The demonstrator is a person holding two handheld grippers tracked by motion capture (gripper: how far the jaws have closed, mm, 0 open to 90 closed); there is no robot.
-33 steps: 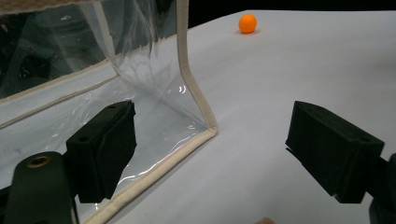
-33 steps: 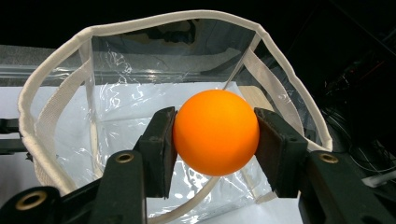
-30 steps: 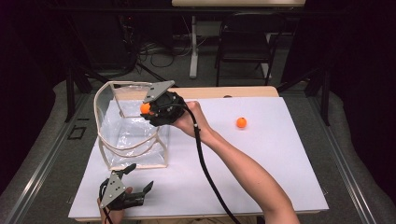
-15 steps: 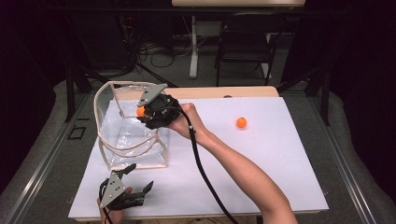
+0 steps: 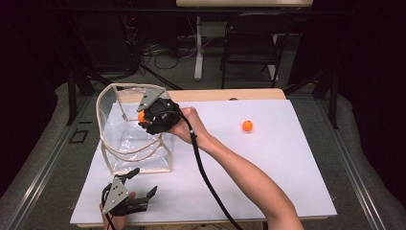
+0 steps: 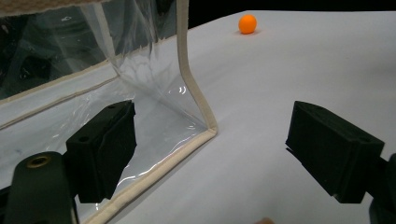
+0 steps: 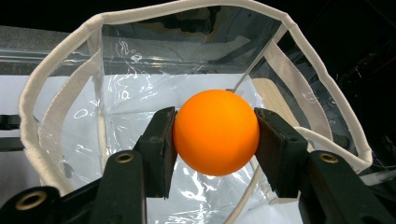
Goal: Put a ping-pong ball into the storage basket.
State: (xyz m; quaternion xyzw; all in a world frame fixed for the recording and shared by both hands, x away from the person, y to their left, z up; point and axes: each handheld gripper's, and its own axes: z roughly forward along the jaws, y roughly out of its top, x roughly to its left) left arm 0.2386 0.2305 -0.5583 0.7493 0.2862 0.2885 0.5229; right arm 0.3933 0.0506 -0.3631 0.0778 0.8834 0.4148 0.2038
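While the room behind stays dark, with a chair (image 5: 251,45) and cables on the floor, we see a white surface (image 5: 268,163) filling the middle of the high view. Our right gripper (image 5: 144,118) has its jaws clamped on an orange ball (image 7: 216,131), held over the open top of a clear bag (image 5: 119,143) with cream trim. This bag stands upright on the surface's left part, near the far edge. A second ball (image 5: 247,126) lies well apart to the right, with bare surface all round it. Our left gripper (image 5: 143,183) sits at the near edge, jaws wide apart with nothing between them, just beside the bag's near corner. Right half and near middle of the surface lie open.
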